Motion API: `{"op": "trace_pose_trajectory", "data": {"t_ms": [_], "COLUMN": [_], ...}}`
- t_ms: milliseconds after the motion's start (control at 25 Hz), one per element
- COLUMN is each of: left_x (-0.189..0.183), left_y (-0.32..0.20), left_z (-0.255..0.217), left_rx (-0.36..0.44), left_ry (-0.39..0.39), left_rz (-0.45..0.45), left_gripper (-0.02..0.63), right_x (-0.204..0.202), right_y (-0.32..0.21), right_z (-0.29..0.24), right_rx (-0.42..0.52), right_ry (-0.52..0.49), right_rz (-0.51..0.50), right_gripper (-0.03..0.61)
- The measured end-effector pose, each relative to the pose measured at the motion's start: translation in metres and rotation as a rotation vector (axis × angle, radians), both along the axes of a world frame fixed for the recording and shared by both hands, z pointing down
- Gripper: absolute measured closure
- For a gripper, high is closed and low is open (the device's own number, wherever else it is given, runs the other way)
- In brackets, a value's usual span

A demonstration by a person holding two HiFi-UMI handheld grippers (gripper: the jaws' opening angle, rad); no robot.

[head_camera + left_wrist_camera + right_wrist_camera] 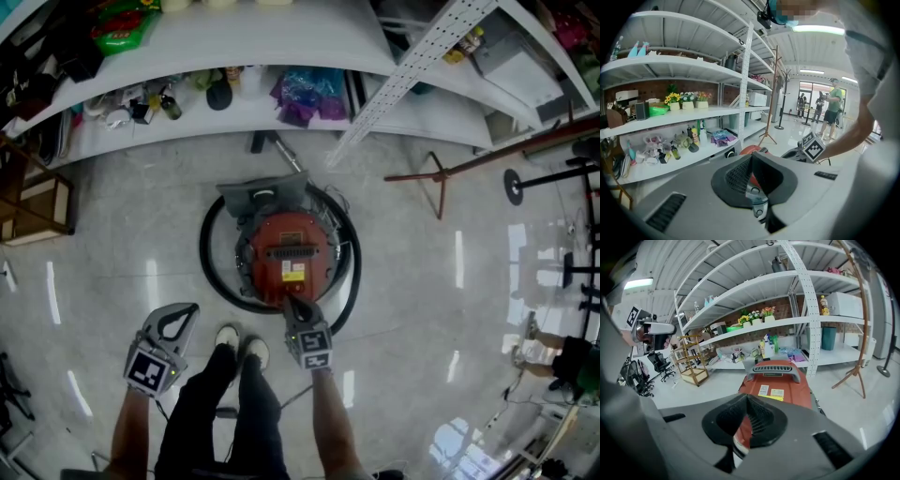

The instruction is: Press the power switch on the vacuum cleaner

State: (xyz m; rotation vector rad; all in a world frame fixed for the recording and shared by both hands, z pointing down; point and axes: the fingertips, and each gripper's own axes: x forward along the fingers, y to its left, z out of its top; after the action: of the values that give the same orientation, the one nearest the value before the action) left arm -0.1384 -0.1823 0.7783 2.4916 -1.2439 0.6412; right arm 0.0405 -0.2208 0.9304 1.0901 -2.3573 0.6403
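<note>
Right gripper (290,303) at red vacuum cleaner (292,242); glossy floor (422,281), white shelves (281,37).

The floor (112,272) was seen steeply from overhead. From the left tool (187,310) and right tool (290,303), the shelving (281,37) was faced; the vacuum cleaner (291,239) was shared by all.

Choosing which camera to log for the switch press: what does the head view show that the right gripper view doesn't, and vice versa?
Only the head view: the person's shoes. Only the right gripper view: the ceiling light and the brick wall behind the shelves. Both: the red vacuum cleaner, the right gripper with shut jaws at its near edge, the left gripper, the coat stand.
</note>
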Motion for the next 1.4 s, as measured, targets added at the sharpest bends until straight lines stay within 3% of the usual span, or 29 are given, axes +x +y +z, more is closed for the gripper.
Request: {"op": "trace_pose_trajectory", "data": {"t_ms": [920, 1400], "left_x": [0.03, 0.029], "left_y": [0.016, 0.016], "left_z": [-0.084, -0.155], "left_rx": [0.047, 0.086], "left_ry": [0.019, 0.014], "left_rz": [0.052, 0.078], "left_gripper": [0.607, 0.607], "right_x": [0.011, 0.016], "right_y": [0.026, 0.027], "right_z": [-0.133, -0.221], "right_rx": [0.111, 0.153], "right_ry": [-0.051, -0.052], "right_rz": [0.047, 0.083], "right_gripper": [0.569, 0.569]}}
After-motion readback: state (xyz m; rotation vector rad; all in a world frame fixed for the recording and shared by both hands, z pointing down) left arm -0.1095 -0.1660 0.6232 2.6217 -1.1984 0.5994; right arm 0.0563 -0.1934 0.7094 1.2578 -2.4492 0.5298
